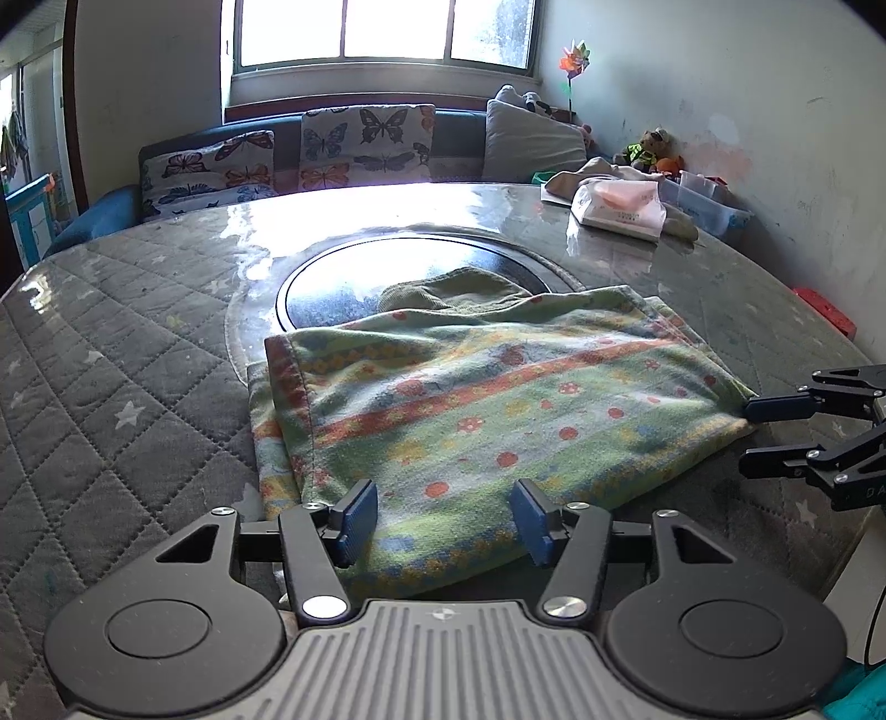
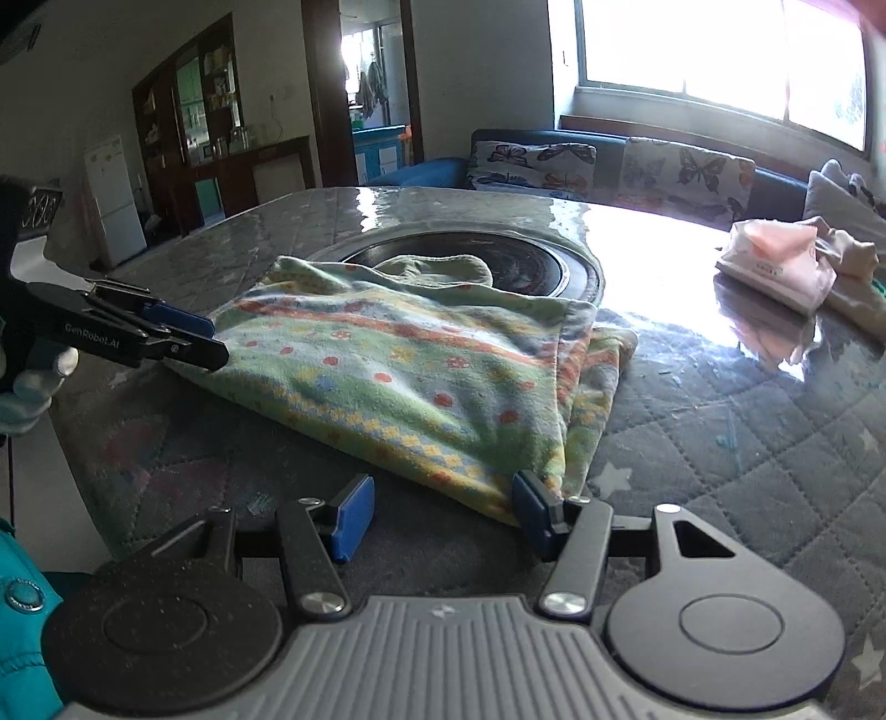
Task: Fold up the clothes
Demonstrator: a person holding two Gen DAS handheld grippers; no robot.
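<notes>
The left tool (image 1: 443, 518) hovers with jaws apart over the near edge of the folded cloth (image 1: 470, 410), which lies at the desk's (image 1: 138, 354) near edge. The right tool (image 2: 437, 518) stands apart too, at the cloth's near corner. A clear bin (image 1: 700, 202) of unclear contents sits at the far right corner.

Your left wrist view sits low and close at the cloth's (image 1: 470, 410) near edge, facing twelve o'clock toward the window (image 1: 382, 33), your right wrist view sits close at its corner, facing ten o'clock toward the doorway (image 2: 371, 83), both share the cloth and tabletop (image 1: 138, 332).
</notes>
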